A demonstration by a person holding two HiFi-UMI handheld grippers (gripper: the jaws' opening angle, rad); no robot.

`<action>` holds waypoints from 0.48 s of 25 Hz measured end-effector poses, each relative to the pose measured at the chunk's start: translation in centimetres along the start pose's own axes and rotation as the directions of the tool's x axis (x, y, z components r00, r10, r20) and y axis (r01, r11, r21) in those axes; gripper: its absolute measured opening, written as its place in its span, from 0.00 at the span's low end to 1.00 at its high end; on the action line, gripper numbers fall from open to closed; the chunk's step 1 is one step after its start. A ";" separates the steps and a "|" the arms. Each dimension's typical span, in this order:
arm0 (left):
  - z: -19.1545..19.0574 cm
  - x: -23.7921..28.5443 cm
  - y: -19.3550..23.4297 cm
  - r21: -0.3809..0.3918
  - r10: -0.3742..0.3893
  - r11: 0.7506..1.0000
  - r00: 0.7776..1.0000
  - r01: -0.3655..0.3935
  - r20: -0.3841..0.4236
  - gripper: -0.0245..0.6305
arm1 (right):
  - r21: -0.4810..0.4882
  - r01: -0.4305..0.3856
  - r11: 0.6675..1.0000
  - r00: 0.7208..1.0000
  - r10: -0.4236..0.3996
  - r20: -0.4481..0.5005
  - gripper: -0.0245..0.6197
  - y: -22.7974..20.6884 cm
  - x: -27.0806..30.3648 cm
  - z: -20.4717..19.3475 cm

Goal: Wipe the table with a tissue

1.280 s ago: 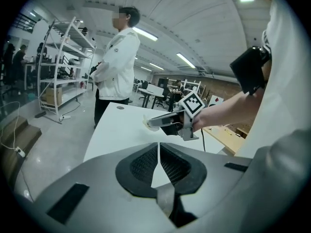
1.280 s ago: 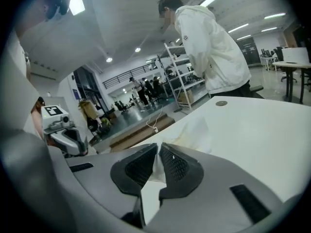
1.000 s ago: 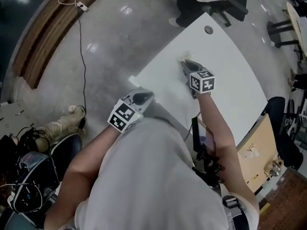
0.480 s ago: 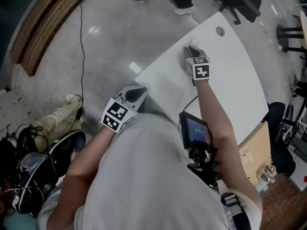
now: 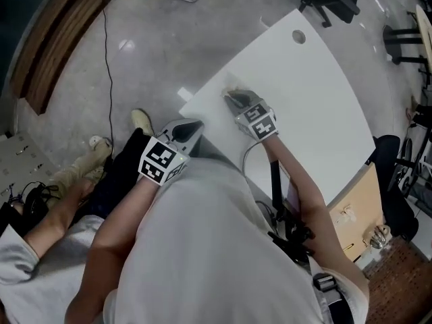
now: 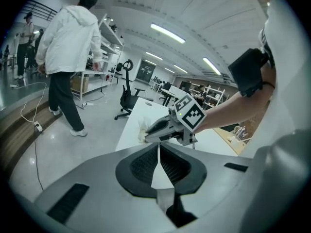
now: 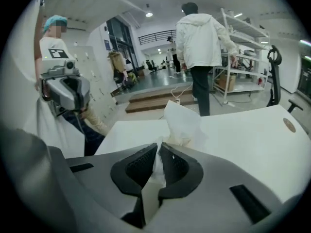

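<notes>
The right gripper (image 7: 159,154) holds the thin, white, crumpled paper tissue (image 7: 182,123), with its jaws nearly together on one bunched end. The tissue sits near a corner of the white, smooth, curved-edged table (image 5: 317,100). I think the soft paper can tear or slip out of the pinch if it is pressed hard while it drags. This close to the edge, a stroke can also run off the top. The loose part stands up in folds, so it may wipe little. The pads are dark and ribbed, and the shell is grey, hard plastic. The left gripper (image 6: 159,152) is beside the table edge, its jaws together and empty.
</notes>
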State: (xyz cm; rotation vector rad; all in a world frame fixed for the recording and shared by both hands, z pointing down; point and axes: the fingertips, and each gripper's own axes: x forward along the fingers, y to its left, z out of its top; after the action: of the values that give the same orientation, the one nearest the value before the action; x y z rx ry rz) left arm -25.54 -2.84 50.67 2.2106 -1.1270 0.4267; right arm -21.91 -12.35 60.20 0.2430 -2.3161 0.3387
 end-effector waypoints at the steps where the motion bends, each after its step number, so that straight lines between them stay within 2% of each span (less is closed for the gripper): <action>1: 0.1 0.1 -0.3 0.006 -0.002 1.000 1.000 0.002 0.001 0.07 | -0.009 -0.046 0.999 0.999 0.046 -0.020 0.09 1.2 -0.1 -0.5; 3: 0.1 0.2 -0.8 0.019 -0.006 1.000 1.000 0.006 0.001 0.07 | -0.020 -0.133 0.991 0.990 0.132 -0.053 0.09 3.4 -0.5 -1.3; 5: 0.1 0.2 -1.5 0.036 -0.011 0.999 1.000 0.011 0.003 0.07 | -0.016 -0.171 0.985 0.985 0.171 -0.034 0.09 4.8 -1.7 -1.4; 8: 0.1 0.3 -2.6 0.062 -0.024 0.998 1.000 0.024 0.006 0.07 | 0.059 -0.171 0.983 0.983 0.166 0.084 0.09 5.3 -4.4 -1.1; 12: 0.2 0.8 -4.8 0.106 -0.064 0.992 0.998 0.064 -0.001 0.07 | 0.160 -0.140 0.977 0.971 0.103 0.217 0.09 5.7 -8.7 -1.7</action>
State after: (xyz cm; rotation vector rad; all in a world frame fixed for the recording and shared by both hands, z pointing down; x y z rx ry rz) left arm -21.15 -1.31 49.09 2.3331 -1.0534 0.4658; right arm -16.36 -5.84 54.12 0.2316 -2.5160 0.6055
